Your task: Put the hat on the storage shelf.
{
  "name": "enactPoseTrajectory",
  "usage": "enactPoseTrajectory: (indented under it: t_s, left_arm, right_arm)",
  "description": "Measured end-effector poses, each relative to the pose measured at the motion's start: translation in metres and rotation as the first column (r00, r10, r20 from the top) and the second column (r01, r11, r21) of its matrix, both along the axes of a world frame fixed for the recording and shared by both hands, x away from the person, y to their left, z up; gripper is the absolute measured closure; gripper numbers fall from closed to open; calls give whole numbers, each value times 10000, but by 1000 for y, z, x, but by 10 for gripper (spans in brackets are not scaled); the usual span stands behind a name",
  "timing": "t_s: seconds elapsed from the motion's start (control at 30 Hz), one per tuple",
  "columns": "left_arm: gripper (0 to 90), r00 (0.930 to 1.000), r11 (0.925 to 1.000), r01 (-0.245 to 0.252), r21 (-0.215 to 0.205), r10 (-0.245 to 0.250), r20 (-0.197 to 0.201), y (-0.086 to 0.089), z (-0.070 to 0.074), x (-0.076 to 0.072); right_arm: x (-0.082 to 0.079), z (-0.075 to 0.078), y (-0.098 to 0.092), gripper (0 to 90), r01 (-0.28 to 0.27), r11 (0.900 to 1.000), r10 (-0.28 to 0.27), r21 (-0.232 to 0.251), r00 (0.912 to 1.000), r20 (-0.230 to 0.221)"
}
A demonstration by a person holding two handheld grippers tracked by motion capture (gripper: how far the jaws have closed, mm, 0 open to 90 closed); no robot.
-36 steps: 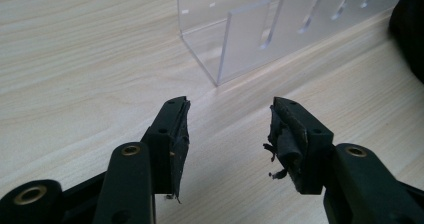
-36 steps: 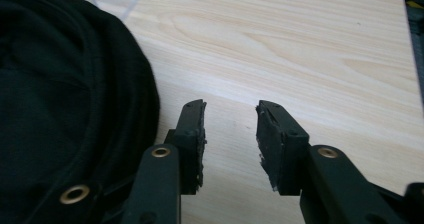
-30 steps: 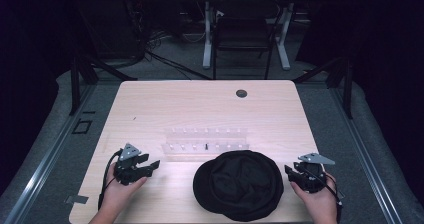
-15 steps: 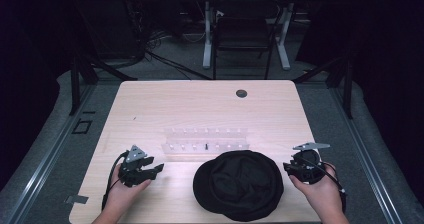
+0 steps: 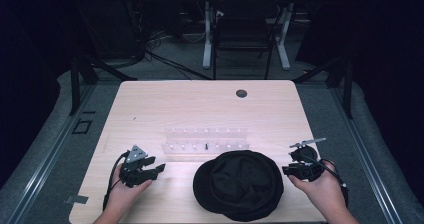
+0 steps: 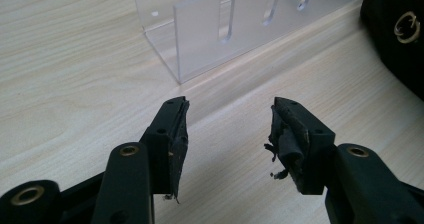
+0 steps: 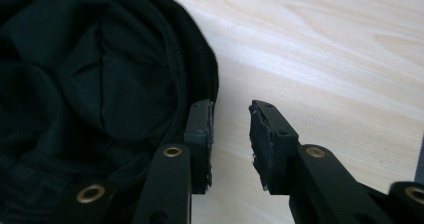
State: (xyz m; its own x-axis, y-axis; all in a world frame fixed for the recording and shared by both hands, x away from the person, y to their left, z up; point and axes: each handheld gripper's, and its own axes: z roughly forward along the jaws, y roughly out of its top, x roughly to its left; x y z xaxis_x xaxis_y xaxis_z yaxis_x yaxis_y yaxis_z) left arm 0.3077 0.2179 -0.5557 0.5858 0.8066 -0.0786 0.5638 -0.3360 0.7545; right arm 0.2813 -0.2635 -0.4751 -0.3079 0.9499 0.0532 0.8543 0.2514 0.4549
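- hat (image 5: 240, 184), black and soft, lies crown-down near the front edge of the table (image 5: 210, 109), between the two hands, just in front of a clear acrylic rack (image 5: 205, 140).
- right gripper (image 5: 295, 170) has shifted inward since a second ago and now sits just beside the hat's right edge; in the right gripper view its jaws stand partly open around bare wood, one jaw right at the brim (image 7: 200, 74), nothing held.
- left gripper (image 5: 150, 171) has barely moved; it rests well left of the hat, jaws wide apart and empty, pointing toward the rack's near corner (image 6: 200, 39).
- reading: the right hand is closing in on the brim, so a pinch there looks like the next step; grasp not yet made.
- hat itself shows no shift across the interval.
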Motion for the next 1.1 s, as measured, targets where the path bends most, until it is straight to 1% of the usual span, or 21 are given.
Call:
enactPoseTrajectory:
  t_s: [0.03, 0.07, 0.1, 0.13, 0.17, 0.2, 0.23, 0.27, 0.3, 0.37, 0.4, 0.47, 0.57, 0.63, 0.7, 0.8, 0.83, 0.87, 0.9, 1.03, 1.1]
  left_arm:
    - [488, 10000, 10000, 0, 0, 0, 0, 0, 0, 0]
    - [488, 10000, 10000, -6, 20, 6, -13, 0, 0, 0]
    - [488, 10000, 10000, -6, 20, 6, -13, 0, 0, 0]
    - [488, 10000, 10000, -2, -21, 2, -6, 0, -1, 1]
    - [488, 10000, 10000, -2, -21, 2, -6, 0, -1, 1]
    - [488, 10000, 10000, -15, -33, 14, -29, 0, -1, 1]
    - [487, 10000, 10000, -15, -33, 14, -29, 0, -1, 1]
    - [488, 10000, 10000, 16, -32, -17, -55, 0, 0, 1]
    - [487, 9999, 10000, 42, -14, -42, -98, 0, 0, 1]
    - [485, 9999, 10000, 52, -9, -52, -93, 0, 0, 1]
    - [485, 9999, 10000, 55, -13, -55, -93, 0, 0, 1]
    - [484, 9999, 10000, 48, -22, -49, -105, 0, 0, 1]
    - [484, 9999, 10000, 40, -40, -41, -102, 0, 0, 1]
    - [484, 9999, 10000, 47, -37, -47, -108, 0, 0, 2]
    - [484, 9999, 10000, 64, -28, -65, -107, 0, 0, 2]
    - [484, 9999, 10000, 38, 19, -38, -95, 0, -1, 2]
    - [484, 9999, 10000, 38, 19, -38, -95, 0, -1, 2]
    - [484, 10000, 10000, 24, -5, -24, -62, -1, -1, 2]
    - [484, 10000, 10000, 24, -5, -24, -62, -1, -1, 2]
    - [484, 10000, 10000, -24, 38, 24, -17, -1, -1, 2]
    - [484, 10000, 10000, 47, -3, -47, -67, -1, -1, 2]
  right_arm:
    - [0, 0, 0, 696, 0, 10000, 0, 0, 10000, 0]
    - [3, 1, 2, 684, 34, 10000, -32, 65, 9995, -315]
    - [3, 1, 2, 684, 34, 10000, -32, 65, 9995, -315]
    - [6, 3, 3, 676, 13, 10000, -11, 30, 9984, -567]
    - [6, 3, 3, 676, 13, 10000, -11, 30, 9984, -567]
    - [11, 3, 4, 675, 110, 9999, -110, -8, 9969, -780]
    - [11, 3, 4, 675, 110, 9999, -110, -8, 9969, -780]
    - [16, 3, 3, 675, 209, 9995, -181, 254, 9943, -1055]
    - [18, 3, 2, 675, 216, 9992, -172, 338, 9922, -1233]
    - [21, 0, 3, 676, 272, 9984, -199, 504, 9899, -1402]
    - [22, -1, 3, 676, 234, 9989, -169, 408, 9884, -1508]
    - [24, -4, 6, 676, 343, 9991, -301, 264, 9886, -1475]
    - [26, -7, 8, 677, 223, 9997, -200, 132, 9877, -1550]
    - [29, -12, 10, 692, 312, 9993, -272, 196, 9836, -1784]
    - [30, -15, 10, 703, 261, 9992, -198, 290, 9799, -1985]
    - [32, -21, 9, 712, 191, 9995, -130, 243, 9731, -2301]
    - [32, -21, 9, 712, 191, 9995, -130, 243, 9731, -2301]
    - [34, -25, 9, 715, 185, 9995, -117, 258, 9699, -2434]
    - [35, -26, 9, 715, 47, 9997, 11, 219, 9671, -2546]
    - [37, -29, 10, 713, 54, 9994, 37, 333, 9640, -2660]
    - [41, -31, 8, 713, 46, 9993, 61, 370, 9592, -2828]
